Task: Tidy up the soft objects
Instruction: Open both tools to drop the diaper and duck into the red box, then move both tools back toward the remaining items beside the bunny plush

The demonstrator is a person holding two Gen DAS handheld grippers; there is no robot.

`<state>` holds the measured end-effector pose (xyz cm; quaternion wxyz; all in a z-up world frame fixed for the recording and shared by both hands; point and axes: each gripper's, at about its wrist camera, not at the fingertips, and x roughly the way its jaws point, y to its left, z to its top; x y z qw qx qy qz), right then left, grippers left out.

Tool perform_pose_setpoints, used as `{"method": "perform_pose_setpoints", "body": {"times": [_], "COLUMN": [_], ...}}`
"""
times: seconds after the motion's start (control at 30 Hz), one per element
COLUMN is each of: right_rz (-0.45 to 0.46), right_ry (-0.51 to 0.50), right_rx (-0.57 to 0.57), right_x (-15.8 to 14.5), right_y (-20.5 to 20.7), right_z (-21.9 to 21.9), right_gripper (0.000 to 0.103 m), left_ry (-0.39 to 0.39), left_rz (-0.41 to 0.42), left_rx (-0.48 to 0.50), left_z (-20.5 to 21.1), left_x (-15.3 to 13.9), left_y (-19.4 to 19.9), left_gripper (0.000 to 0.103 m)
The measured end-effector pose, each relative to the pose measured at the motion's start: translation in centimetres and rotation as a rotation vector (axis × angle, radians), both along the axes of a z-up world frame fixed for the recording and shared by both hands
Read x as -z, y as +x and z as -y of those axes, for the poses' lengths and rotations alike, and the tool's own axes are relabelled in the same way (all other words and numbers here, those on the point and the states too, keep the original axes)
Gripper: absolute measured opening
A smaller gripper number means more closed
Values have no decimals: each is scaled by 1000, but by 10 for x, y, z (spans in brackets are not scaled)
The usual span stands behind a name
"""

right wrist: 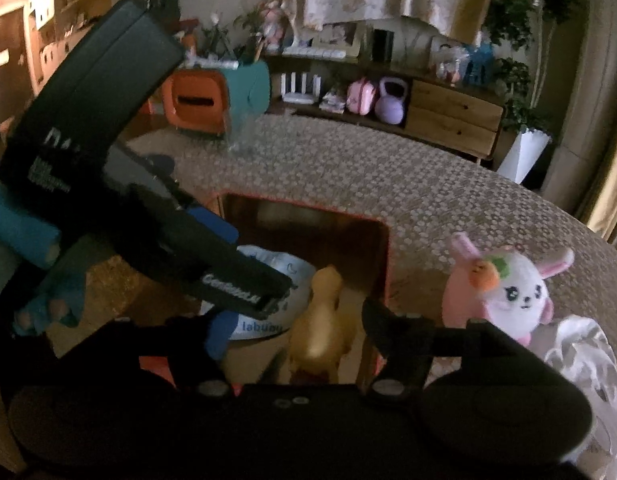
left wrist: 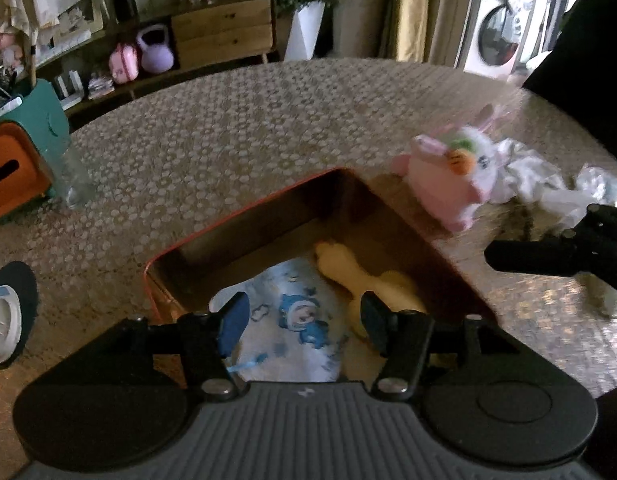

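Observation:
A red-rimmed box (left wrist: 244, 216) stands on the table, and both grippers hover over it. Inside lie a white cloth with blue cartoon prints (left wrist: 292, 320) and a yellow plush toy (left wrist: 348, 268). My left gripper (left wrist: 304, 320) is open above the printed cloth, its pads clear of it. My right gripper (right wrist: 298, 328) is open too, with the yellow plush toy (right wrist: 320, 320) lying below, between its fingers and untouched. A pink and white bunny plush (left wrist: 456, 176) (right wrist: 508, 292) sits on the table right of the box, next to a crumpled white cloth (left wrist: 540, 180) (right wrist: 580, 352).
The round table (left wrist: 248, 120) has a patterned cover. A teal and orange container (left wrist: 12, 168), a clear glass (left wrist: 74, 176) and a white lid on a dark coaster (left wrist: 0, 328) sit at its left. A teal-sleeved hand (right wrist: 24, 232) holds the left tool.

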<state>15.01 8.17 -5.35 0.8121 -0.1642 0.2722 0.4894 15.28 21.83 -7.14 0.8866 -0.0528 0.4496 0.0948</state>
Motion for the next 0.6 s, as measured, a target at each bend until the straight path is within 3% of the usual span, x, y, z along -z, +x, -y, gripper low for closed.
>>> {"method": "perform_pose_setpoints", "body": {"times": [0.33,0.6], "right_rz": [-8,14], "right_ry": [96,174], "right_rx": [34,83], "right_x": [-30,-49], "right_y": [-12,-24], "right_z": [61,116], "right_gripper": [77,84], "left_ry": [6,-4], "left_rz": [123,227], "left_rx": [27,59], "left_z": [39,77], "left_x": [-39,-67], "left_y": [-25,-40], "left_gripper": [61,67]}}
